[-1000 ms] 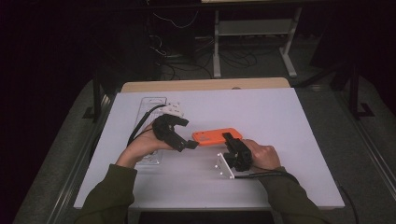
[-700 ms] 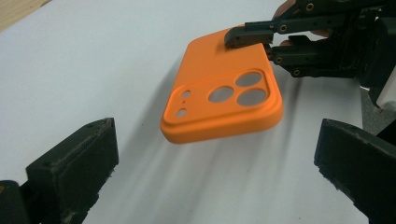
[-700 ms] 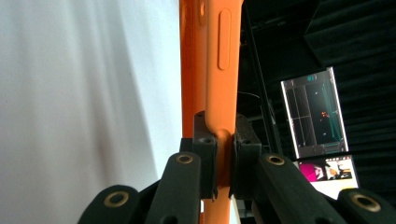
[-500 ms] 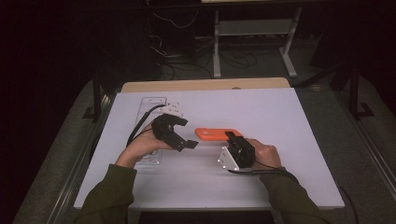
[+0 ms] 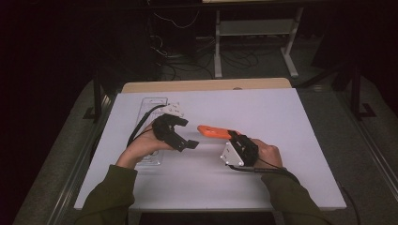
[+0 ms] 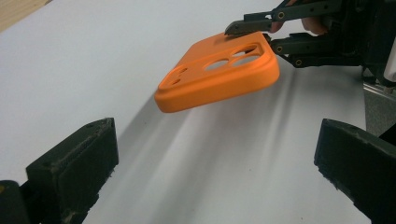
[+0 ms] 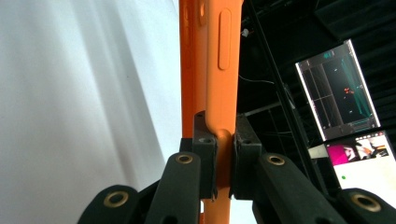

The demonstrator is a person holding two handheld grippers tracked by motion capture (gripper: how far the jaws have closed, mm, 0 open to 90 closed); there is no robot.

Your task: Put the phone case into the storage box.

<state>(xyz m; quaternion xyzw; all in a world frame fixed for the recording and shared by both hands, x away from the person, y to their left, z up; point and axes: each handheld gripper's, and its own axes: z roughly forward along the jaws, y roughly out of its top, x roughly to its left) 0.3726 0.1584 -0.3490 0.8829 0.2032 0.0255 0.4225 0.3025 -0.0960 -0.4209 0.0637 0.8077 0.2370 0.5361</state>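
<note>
The right claw (image 5: pixel 233 137) is clamped on one end of an orange phone case (image 5: pixel 217 131), holding it above the white bench (image 5: pixel 281 122) near its middle. At nine o'clock of the case, the left claw (image 5: pixel 184 133) hovers with jaws apart, gripping nothing. No writing is readable on the case; a clear tray (image 5: pixel 151 105) lies at ten o'clock, its contents unclear.

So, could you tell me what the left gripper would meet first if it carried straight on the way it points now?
Probably the orange phone case, held off the table by the right gripper. It lies ahead between the left gripper's open jaws, though slightly high, so the jaws might pass beneath it.
</note>
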